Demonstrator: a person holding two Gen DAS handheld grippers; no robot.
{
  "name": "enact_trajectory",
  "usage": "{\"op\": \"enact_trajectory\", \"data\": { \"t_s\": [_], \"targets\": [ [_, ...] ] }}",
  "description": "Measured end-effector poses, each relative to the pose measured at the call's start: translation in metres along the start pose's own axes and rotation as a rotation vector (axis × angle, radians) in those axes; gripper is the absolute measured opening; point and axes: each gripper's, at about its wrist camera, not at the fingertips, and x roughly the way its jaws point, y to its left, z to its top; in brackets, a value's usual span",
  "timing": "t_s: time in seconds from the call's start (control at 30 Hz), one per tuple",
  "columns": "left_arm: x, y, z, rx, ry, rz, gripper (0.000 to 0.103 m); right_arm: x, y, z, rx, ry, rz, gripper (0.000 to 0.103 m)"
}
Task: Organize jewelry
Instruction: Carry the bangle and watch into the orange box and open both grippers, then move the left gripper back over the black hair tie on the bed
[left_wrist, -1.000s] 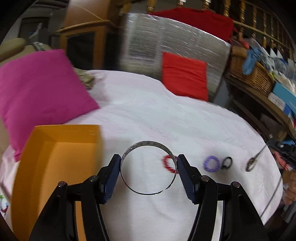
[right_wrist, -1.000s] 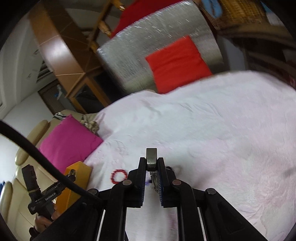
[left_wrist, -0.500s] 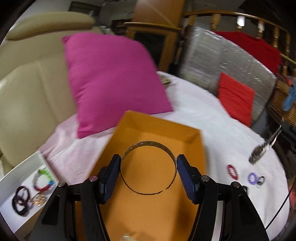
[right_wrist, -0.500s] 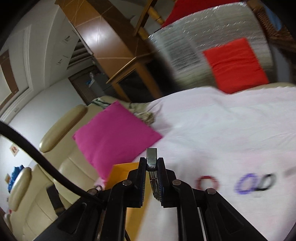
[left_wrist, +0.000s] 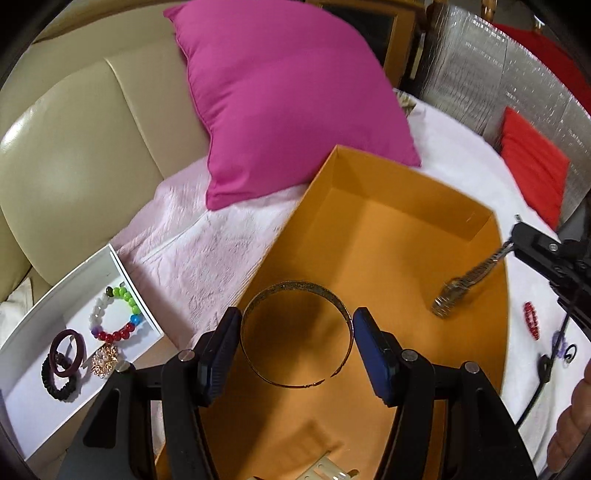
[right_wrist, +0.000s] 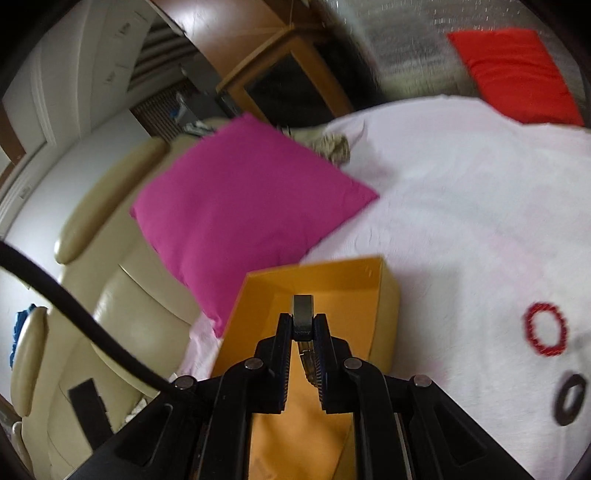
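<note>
My left gripper (left_wrist: 297, 334) is shut on a thin metal bangle (left_wrist: 295, 290), held across its width above the open orange box (left_wrist: 406, 221). My right gripper (right_wrist: 303, 332) is shut on a silver metal band (right_wrist: 303, 314), which hangs from it over the same orange box (right_wrist: 332, 273). In the left wrist view that band (left_wrist: 461, 284) dangles over the box's right side. A red bead bracelet (right_wrist: 545, 334) and a black ring (right_wrist: 570, 398) lie on the white cloth (right_wrist: 480, 221). The red bracelet (left_wrist: 532, 319) also shows in the left wrist view.
A white tray (left_wrist: 22, 332) at the left holds a multicoloured bead bracelet (left_wrist: 116, 314), dark hair ties (left_wrist: 64, 360) and a pearl brooch (left_wrist: 105, 360). A pink cushion (left_wrist: 291, 99) leans behind the box against a beige sofa (left_wrist: 74, 147). A red cushion (left_wrist: 532, 166) sits far right.
Both grippers have swung left from the open cloth to over the orange box, carrying the bangle and the silver band. The white tray has come into the left view.
</note>
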Motion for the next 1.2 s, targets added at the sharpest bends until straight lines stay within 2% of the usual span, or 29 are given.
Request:
{"op": "enact_trajectory", "data": {
  "t_s": [0.1,0.23,0.37,0.47,0.57,0.7,0.93,1.07,1.2],
  "targets": [
    [0.008,-0.005,-0.001,0.028,0.039,0.034,0.064,0.015,-0.004,-0.003,-0.005,0.043,-0.016,0.013],
    [0.01,-0.004,0.0,0.022,0.048,0.031,0.064,0.026,-0.01,-0.001,0.029,0.088,-0.006,0.016],
    [0.006,-0.009,0.001,0.015,0.035,-0.001,0.064,0.003,-0.015,0.004,0.053,0.07,0.023,0.029],
    [-0.001,-0.018,0.002,0.031,-0.001,-0.016,0.064,-0.027,-0.027,0.009,0.051,0.02,0.043,0.028],
    [-0.013,-0.031,0.004,0.062,-0.071,-0.001,0.064,-0.075,-0.057,0.014,0.066,-0.055,0.029,0.029],
    [-0.028,-0.058,0.001,0.117,-0.162,0.007,0.064,-0.147,-0.113,0.011,0.1,-0.144,-0.041,0.028],
    [-0.053,-0.13,-0.012,0.25,-0.261,-0.062,0.065,-0.249,-0.232,-0.02,0.291,-0.248,-0.181,0.028],
    [-0.057,-0.181,-0.026,0.348,-0.254,-0.117,0.065,-0.273,-0.277,-0.042,0.38,-0.263,-0.209,0.029],
    [-0.053,-0.225,-0.04,0.426,-0.214,-0.165,0.065,-0.267,-0.303,-0.059,0.43,-0.22,-0.212,0.029]
  ]
}}
